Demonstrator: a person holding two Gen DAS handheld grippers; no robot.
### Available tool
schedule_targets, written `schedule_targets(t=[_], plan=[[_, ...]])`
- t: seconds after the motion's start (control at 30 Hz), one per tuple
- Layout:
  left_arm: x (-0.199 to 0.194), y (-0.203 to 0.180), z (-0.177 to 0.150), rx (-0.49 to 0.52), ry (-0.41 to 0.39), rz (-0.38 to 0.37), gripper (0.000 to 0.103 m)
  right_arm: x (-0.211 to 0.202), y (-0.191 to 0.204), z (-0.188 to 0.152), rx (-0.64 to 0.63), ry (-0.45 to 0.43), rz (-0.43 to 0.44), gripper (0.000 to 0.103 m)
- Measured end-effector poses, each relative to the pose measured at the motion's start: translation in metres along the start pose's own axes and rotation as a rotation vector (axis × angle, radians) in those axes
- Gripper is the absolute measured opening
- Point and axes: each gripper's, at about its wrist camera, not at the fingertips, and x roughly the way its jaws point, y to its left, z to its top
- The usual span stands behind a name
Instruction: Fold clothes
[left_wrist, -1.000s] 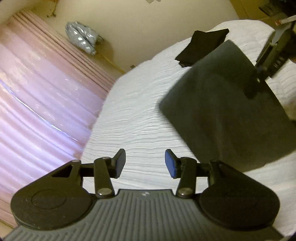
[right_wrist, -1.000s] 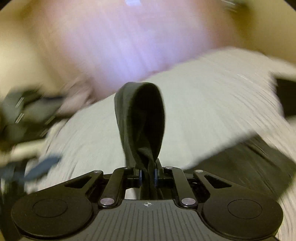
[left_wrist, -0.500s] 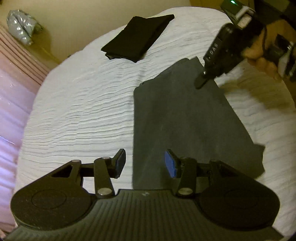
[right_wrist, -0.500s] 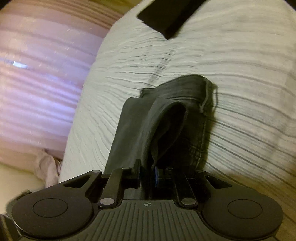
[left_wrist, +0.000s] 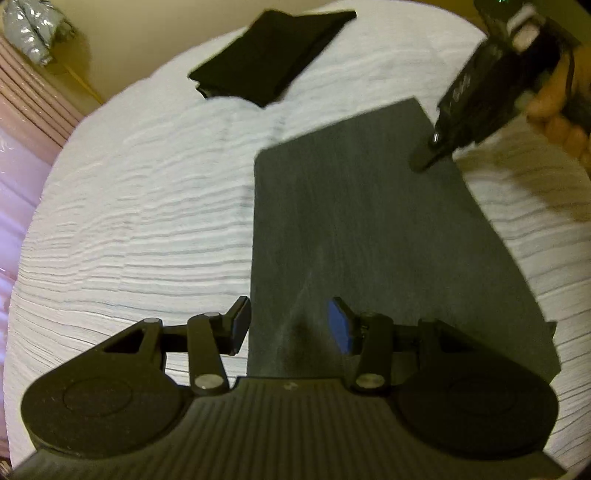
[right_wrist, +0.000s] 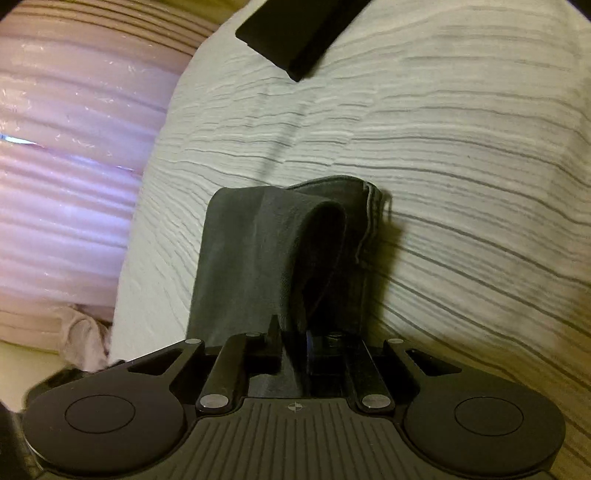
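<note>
A dark grey garment (left_wrist: 362, 229) lies flat on the white ribbed bedspread (left_wrist: 147, 206). My left gripper (left_wrist: 288, 326) is open and empty, just above the garment's near left edge. My right gripper (left_wrist: 424, 162) is at the garment's far right corner. In the right wrist view the right gripper (right_wrist: 293, 347) is shut on a fold of the grey garment (right_wrist: 258, 258), which loops up in front of the fingers.
A folded black garment (left_wrist: 273, 55) lies at the far side of the bed; it also shows in the right wrist view (right_wrist: 299, 33). Pink curtains (right_wrist: 66, 155) hang to the left. A silver foil object (left_wrist: 33, 29) sits by the wall.
The grey garment has come down from hanging to lying flat on the bed. My left gripper moved over its near edge. My right gripper has stayed shut on the corner.
</note>
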Motion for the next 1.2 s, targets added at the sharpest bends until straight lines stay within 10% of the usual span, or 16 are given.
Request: schedule_targets(t=[0.17,0.5,0.8,1.2], plan=[[0.026,0.004,-0.020,-0.013,0.098,-0.033,0.043,-0.038,-0.003,-0.002,0.021,-0.036,-0.053,0.049],[0.076,0.010,-0.049,-0.202,0.169,-0.086,0.047,-0.038,0.058,-0.001,-0.367,-0.042,-0.017,0.048],[0.031,0.015,-0.065,-0.278,0.166,-0.064,0.045,-0.015,0.061,0.021,-0.389,0.055,-0.068,0.049],[0.013,0.030,-0.109,-0.747,0.184,-0.076,0.051,0.014,0.088,0.083,-0.621,0.216,-0.122,0.061]])
